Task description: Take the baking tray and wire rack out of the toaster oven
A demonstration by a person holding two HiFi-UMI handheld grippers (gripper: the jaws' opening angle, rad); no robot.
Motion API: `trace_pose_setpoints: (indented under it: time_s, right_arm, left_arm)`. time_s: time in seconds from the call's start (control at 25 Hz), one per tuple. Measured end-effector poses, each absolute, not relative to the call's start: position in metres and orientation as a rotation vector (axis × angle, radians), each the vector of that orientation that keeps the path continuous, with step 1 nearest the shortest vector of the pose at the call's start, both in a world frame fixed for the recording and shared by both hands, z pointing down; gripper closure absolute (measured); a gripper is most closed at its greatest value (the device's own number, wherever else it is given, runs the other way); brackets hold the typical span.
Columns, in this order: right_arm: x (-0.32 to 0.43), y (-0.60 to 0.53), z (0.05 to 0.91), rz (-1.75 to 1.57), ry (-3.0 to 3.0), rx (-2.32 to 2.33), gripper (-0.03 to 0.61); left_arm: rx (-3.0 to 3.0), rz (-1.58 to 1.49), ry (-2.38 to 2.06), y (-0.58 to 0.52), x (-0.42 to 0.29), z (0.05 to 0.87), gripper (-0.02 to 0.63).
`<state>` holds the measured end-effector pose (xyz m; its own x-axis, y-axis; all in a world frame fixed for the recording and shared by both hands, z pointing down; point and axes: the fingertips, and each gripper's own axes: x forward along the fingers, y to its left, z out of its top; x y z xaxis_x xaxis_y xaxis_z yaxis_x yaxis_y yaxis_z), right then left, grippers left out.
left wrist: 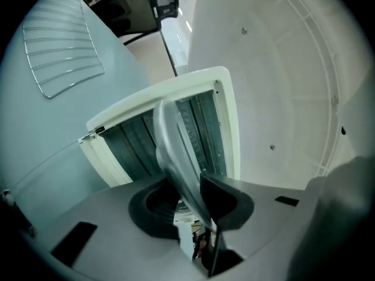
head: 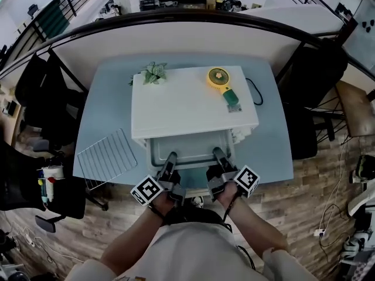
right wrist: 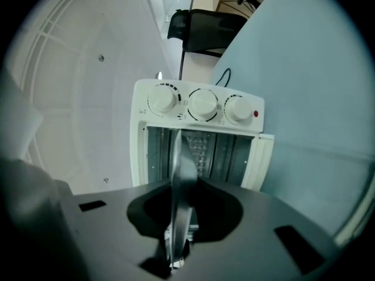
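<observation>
Two tools, left tool (head: 171, 157), right tool (head: 218, 154), clamped on baking tray (head: 191, 149) edge

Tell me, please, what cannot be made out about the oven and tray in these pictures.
- Head view: the top of the toaster oven hides its inside and the back of the baking tray.
- Both gripper views: the baking tray shows only edge-on; the left claw and right claw cover the rim they clamp.
- Right gripper view: print around the dials is too small to read.
</observation>
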<state>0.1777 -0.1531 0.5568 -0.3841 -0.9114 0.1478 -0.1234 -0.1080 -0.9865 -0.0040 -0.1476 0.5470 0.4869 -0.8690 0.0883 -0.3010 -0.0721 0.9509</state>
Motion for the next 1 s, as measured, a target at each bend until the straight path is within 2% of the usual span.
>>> trace_pose_setpoints:
  time_s: [1.0]
  right_arm:
    - [0.183,-0.024,0.562,-1.530,1.306,-1.319,0.526]
  left_arm:
    - [1.643,-0.443,-0.820,-0.056,0.005,0.555,0.506]
